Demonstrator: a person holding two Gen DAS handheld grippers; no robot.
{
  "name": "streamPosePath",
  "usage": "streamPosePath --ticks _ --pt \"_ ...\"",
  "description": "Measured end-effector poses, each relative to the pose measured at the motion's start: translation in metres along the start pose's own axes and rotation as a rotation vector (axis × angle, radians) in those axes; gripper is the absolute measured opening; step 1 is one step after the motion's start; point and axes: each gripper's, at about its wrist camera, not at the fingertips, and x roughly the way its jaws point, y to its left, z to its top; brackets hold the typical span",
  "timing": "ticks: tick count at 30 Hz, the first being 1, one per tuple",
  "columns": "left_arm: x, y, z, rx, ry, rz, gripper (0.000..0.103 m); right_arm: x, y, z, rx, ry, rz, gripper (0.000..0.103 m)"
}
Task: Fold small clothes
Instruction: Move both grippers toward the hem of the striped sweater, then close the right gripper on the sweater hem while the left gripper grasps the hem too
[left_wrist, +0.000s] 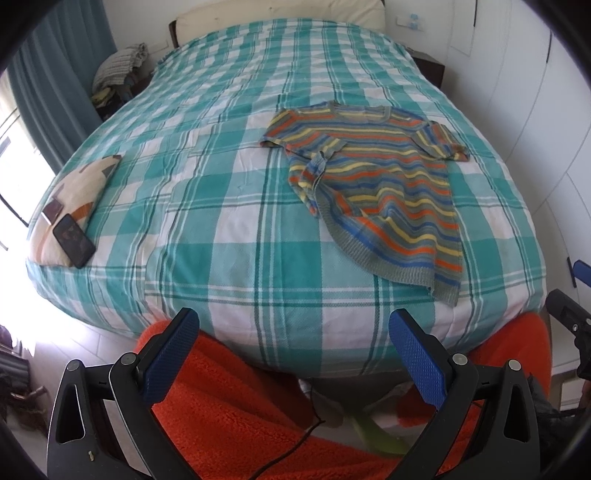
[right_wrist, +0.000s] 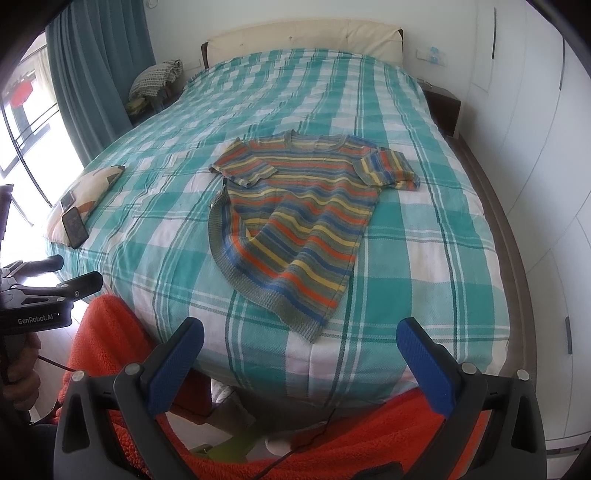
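Note:
A small striped knit sweater (left_wrist: 373, 184) (right_wrist: 295, 218) in orange, yellow, blue and grey lies spread on the teal-and-white checked bedspread (left_wrist: 229, 221) (right_wrist: 424, 258), neck toward the headboard. Its lower left side is rumpled and partly folded over. My left gripper (left_wrist: 295, 325) hangs open beyond the foot of the bed, well short of the sweater's hem. My right gripper (right_wrist: 303, 332) is open too, just in front of the hem corner, with nothing between its fingers. The left gripper's body (right_wrist: 40, 295) shows at the left edge of the right wrist view.
A patterned cushion (left_wrist: 81, 192) (right_wrist: 92, 188) with a dark phone (left_wrist: 74, 240) (right_wrist: 75, 225) on it lies at the bed's left edge. Orange fleece (left_wrist: 229, 406) (right_wrist: 369, 435) covers the person's legs below the grippers. A cream headboard (right_wrist: 303, 37), teal curtains (right_wrist: 96, 66) and white wardrobe doors (right_wrist: 535, 147) surround the bed.

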Motion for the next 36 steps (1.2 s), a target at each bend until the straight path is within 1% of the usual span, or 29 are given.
streamPosePath --ticks 3,6,9,12,15,17,19,20,22,24,25,27,28,29,31,33,34,35,36 --pt "0.001 0.001 0.0 0.002 0.003 -0.002 0.103 0.0 0.0 -0.001 -0.001 -0.001 0.001 0.103" --pt "-0.001 0.005 0.002 -0.002 -0.02 0.01 0.103 0.002 0.0 0.0 0.001 0.0 0.002 0.103" --pt "0.0 0.019 0.004 -0.038 -0.036 0.026 0.103 0.003 0.001 0.0 0.001 -0.009 0.005 0.103" --pt "0.005 0.034 0.006 -0.075 -0.026 0.029 0.103 0.005 0.004 0.007 -0.004 -0.031 0.002 0.103" --pt "0.009 0.041 0.004 -0.091 -0.025 0.026 0.103 0.008 0.005 0.011 -0.004 -0.05 0.026 0.103" --pt "0.012 0.044 0.004 -0.102 -0.033 0.019 0.103 0.019 0.006 0.015 -0.018 -0.059 0.057 0.103" --pt "0.018 0.047 0.007 -0.107 -0.062 0.001 0.103 0.039 0.009 0.021 -0.048 -0.044 0.085 0.103" --pt "0.025 0.048 0.011 -0.109 -0.064 -0.001 0.103 0.052 0.01 0.023 -0.057 -0.023 0.097 0.103" --pt "0.042 0.054 0.019 -0.124 -0.055 -0.035 0.103 0.078 0.007 0.021 -0.036 0.029 0.122 0.103" --pt "0.056 0.06 0.026 -0.14 -0.034 -0.075 0.102 0.102 -0.01 0.01 0.031 0.084 0.14 0.103" --pt "0.06 0.062 0.027 -0.144 -0.03 -0.083 0.102 0.113 -0.02 0.003 0.075 0.114 0.146 0.103" --pt "0.061 0.063 0.024 -0.141 -0.042 -0.093 0.102 0.13 -0.042 -0.012 0.169 0.157 0.163 0.103" --pt "0.062 0.062 0.022 -0.135 -0.048 -0.105 0.102 0.137 -0.053 -0.021 0.22 0.174 0.188 0.103" --pt "0.064 0.06 0.021 -0.129 -0.05 -0.124 0.102 0.143 -0.063 -0.028 0.266 0.177 0.229 0.103" --pt "0.073 0.056 0.023 -0.119 -0.045 -0.175 0.102 0.158 -0.085 -0.042 0.415 0.187 0.354 0.102" --pt "0.081 0.053 0.029 -0.121 -0.04 -0.213 0.102 0.174 -0.103 -0.052 0.558 0.168 0.484 0.094" --pt "0.084 0.052 0.034 -0.126 -0.045 -0.227 0.102 0.183 -0.108 -0.055 0.605 0.169 0.519 0.09" --pt "0.087 0.051 0.039 -0.128 -0.052 -0.236 0.102 0.192 -0.112 -0.057 0.642 0.173 0.535 0.082" --pt "0.09 0.05 0.044 -0.128 -0.06 -0.243 0.102 0.199 -0.112 -0.058 0.654 0.174 0.55 0.075"
